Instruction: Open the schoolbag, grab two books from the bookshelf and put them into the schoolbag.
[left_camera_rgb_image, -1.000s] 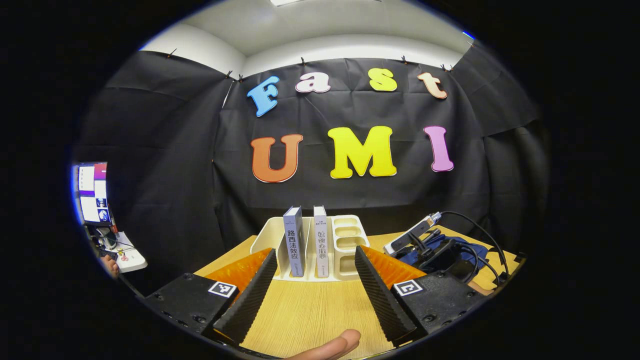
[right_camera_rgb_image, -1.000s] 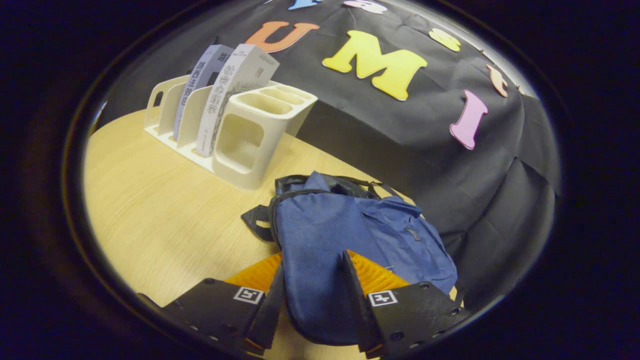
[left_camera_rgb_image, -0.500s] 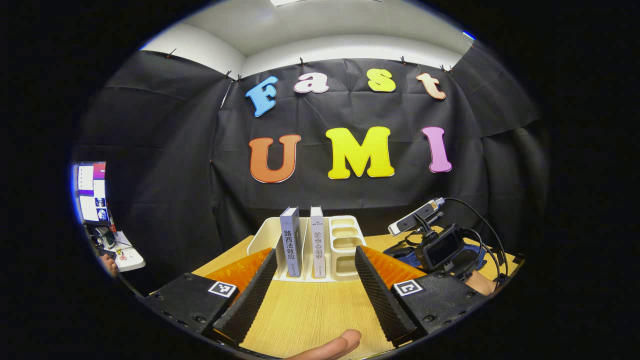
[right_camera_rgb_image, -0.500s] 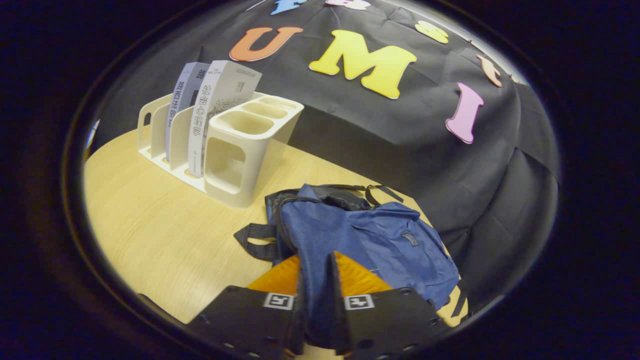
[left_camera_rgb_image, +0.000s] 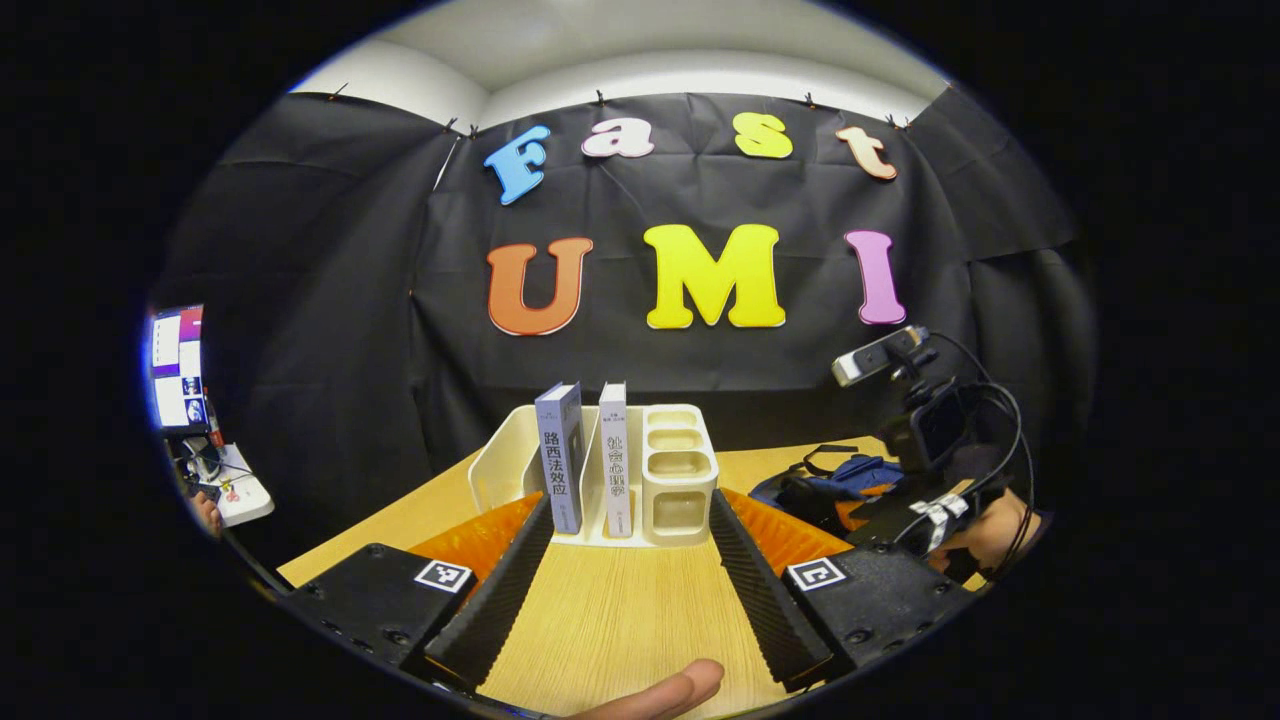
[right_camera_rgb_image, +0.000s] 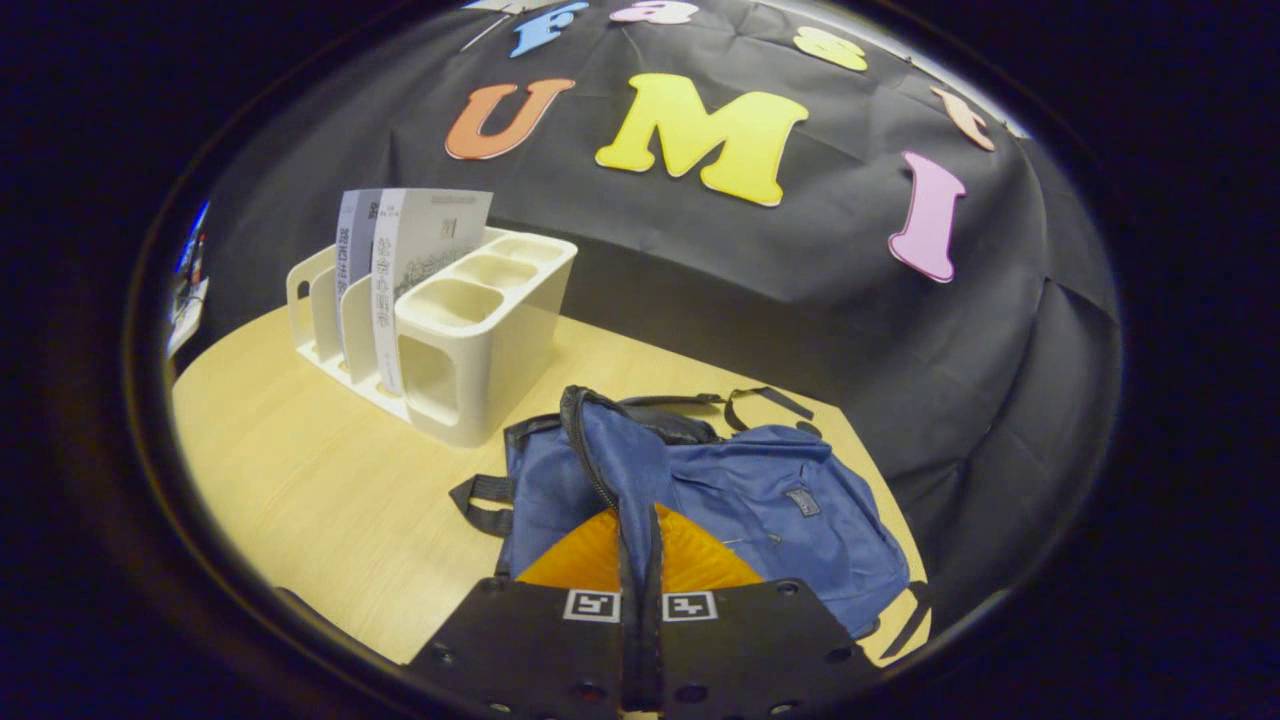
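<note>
Wooden surface (right_camera_rgb_image: 300, 480) carries my blue schoolbag (right_camera_rgb_image: 760, 510) beside the bookshelf (right_camera_rgb_image: 470, 330) with two books (left_camera_rgb_image: 585, 455), so I judge my right gripper (right_camera_rgb_image: 638, 560), clamped on the flap, should lift slowly while my left gripper (left_camera_rgb_image: 630, 570) waits wide open, empty.

Findings, readable matter only.

1. Straight ahead of the left gripper (left_camera_rgb_image: 630, 505), between its fingers, two books stand in the rack (left_camera_rgb_image: 680, 465). The left book (left_camera_rgb_image: 561, 460) carries a vertical spine title in dark characters: 路西法效应. The right book (left_camera_rgb_image: 614, 470) carries a vertical title that appears to read 社会心理学; the strokes are small and only partly clear. Smaller print above each title is illegible.

2. Each finger block of the left gripper bears a square black-and-white coded marker (left_camera_rgb_image: 444, 575), without letters or numbers. The right gripper (right_camera_rgb_image: 640, 515) bears the same kind of markers (right_camera_rgb_image: 591, 605).

3. Ahead of the right gripper, the tag (right_camera_rgb_image: 803, 502) on the bag (right_camera_rgb_image: 760, 500) cannot be read.
</note>
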